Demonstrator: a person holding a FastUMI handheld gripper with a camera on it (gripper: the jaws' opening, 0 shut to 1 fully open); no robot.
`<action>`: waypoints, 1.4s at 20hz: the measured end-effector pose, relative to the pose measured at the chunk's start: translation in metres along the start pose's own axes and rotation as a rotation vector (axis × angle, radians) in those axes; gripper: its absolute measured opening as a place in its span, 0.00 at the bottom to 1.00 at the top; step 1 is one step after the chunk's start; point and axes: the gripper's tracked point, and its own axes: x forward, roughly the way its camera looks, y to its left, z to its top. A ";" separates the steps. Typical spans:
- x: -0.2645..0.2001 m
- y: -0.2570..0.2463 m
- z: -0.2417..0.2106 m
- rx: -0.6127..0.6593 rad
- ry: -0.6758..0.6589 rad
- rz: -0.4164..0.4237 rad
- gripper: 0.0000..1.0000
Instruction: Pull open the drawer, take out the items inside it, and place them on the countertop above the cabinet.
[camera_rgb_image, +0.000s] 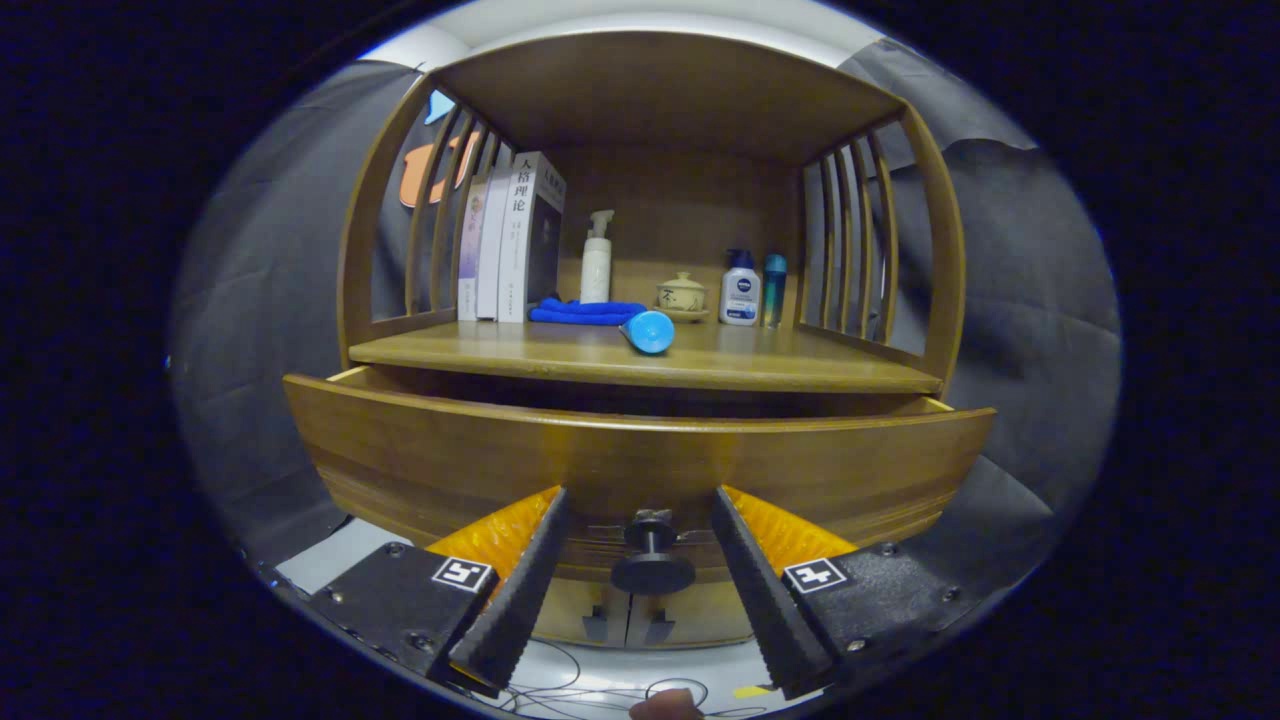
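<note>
Wooden drawer (640, 455) sits pulled partway out, its dark knob (652, 560) between the gripper (640, 500) fingers, which stand apart, touching nothing

Wooden countertop (760, 368) with books (510, 240), blue cloth (585, 311), bottles (740, 290), lidded cup (682, 293).
</note>
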 end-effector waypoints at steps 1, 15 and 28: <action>0.002 -0.003 -0.006 -0.002 0.001 -0.002 0.92; 0.015 0.000 0.038 -0.085 -0.034 -0.003 0.93; -0.155 -0.006 0.090 0.008 -0.129 0.160 0.93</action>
